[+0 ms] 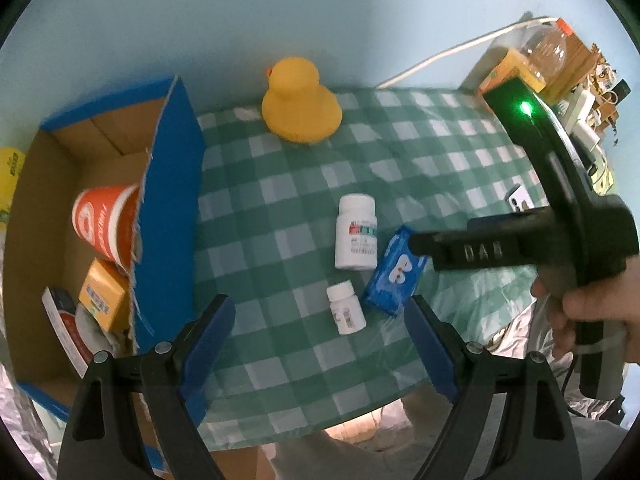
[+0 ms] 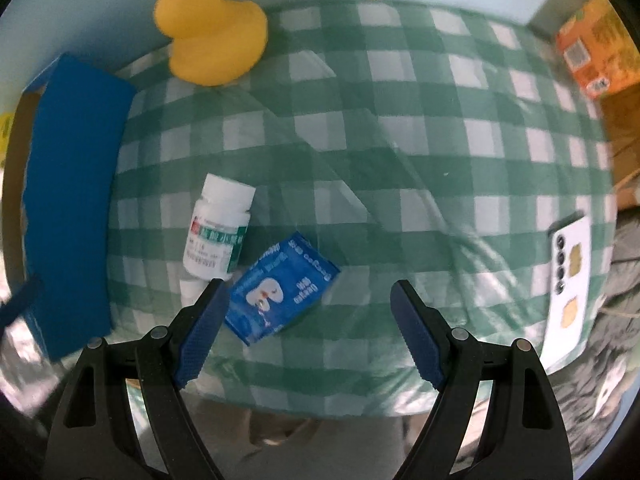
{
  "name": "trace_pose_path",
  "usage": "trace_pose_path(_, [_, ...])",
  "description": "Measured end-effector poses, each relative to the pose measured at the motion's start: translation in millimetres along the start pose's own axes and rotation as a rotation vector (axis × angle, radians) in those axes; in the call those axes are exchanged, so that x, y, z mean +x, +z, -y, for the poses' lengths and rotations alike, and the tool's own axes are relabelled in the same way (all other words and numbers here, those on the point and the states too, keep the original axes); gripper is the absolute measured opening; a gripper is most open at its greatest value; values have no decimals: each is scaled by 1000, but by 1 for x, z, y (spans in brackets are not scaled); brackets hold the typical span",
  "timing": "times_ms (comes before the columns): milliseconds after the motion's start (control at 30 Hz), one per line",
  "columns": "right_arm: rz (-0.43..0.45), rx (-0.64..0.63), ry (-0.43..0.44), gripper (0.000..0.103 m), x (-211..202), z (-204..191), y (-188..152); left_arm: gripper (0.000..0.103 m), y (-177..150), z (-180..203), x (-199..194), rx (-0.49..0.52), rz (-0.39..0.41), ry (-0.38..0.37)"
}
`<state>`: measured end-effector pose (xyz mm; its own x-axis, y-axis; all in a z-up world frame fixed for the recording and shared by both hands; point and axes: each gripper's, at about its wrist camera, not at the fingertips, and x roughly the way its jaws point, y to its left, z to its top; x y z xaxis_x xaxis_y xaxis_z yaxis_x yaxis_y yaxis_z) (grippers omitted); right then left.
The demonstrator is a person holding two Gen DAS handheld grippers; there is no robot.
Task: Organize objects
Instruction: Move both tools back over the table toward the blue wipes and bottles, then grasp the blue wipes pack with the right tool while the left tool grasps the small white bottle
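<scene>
On the green checked tablecloth (image 1: 420,152) lie a large white pill bottle (image 1: 356,232), a small white bottle (image 1: 346,308), a blue packet (image 1: 394,272) and a yellow rubber duck (image 1: 300,100). At the left a blue cardboard box (image 1: 168,208) holds an orange cup (image 1: 106,224) and a yellow carton (image 1: 104,296). My left gripper (image 1: 320,344) is open, low over the table's near edge, just short of the small bottle. My right gripper (image 2: 310,328) is open above the blue packet (image 2: 280,284), next to the large bottle (image 2: 218,228); the left wrist view shows its black body (image 1: 532,248) held by a hand.
A white phone (image 2: 570,280) lies at the table's right edge. An orange carton (image 2: 596,48) and a clear plastic bottle (image 1: 548,52) stand at the far right corner. The duck (image 2: 212,36) sits by the back wall. Crinkled silver sheeting lies below the table.
</scene>
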<state>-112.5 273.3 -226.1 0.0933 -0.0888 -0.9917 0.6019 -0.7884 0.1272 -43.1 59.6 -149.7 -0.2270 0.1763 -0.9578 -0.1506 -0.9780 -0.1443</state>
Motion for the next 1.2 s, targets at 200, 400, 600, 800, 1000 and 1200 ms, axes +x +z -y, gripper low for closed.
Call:
trace_pose_path(200, [-25,46,-3,83,16,-4,5,88,-8,-1,20,15,-43,10])
trace_pose_path(400, [-61,-11,-14,83,25,-16,1,88,-13,-2,34,13,-75,0])
trace_pose_path(600, [-106,-67,-57,83,39,-28,-2,88,-17,-3,43,14,-98,0])
trace_pose_path(800, [-108,-48,-57,83,49,-24,-10,88,-22,-2,48,8,-117,-9])
trace_pose_path(1000, [-100,-113,-12,57,50,-15,-21,88,-23,0,56,14,-137,-16])
trace_pose_path(1200, [-55,-397,-113,47,44,-8,-38,88,-23,-2,67,-3,-167,-44])
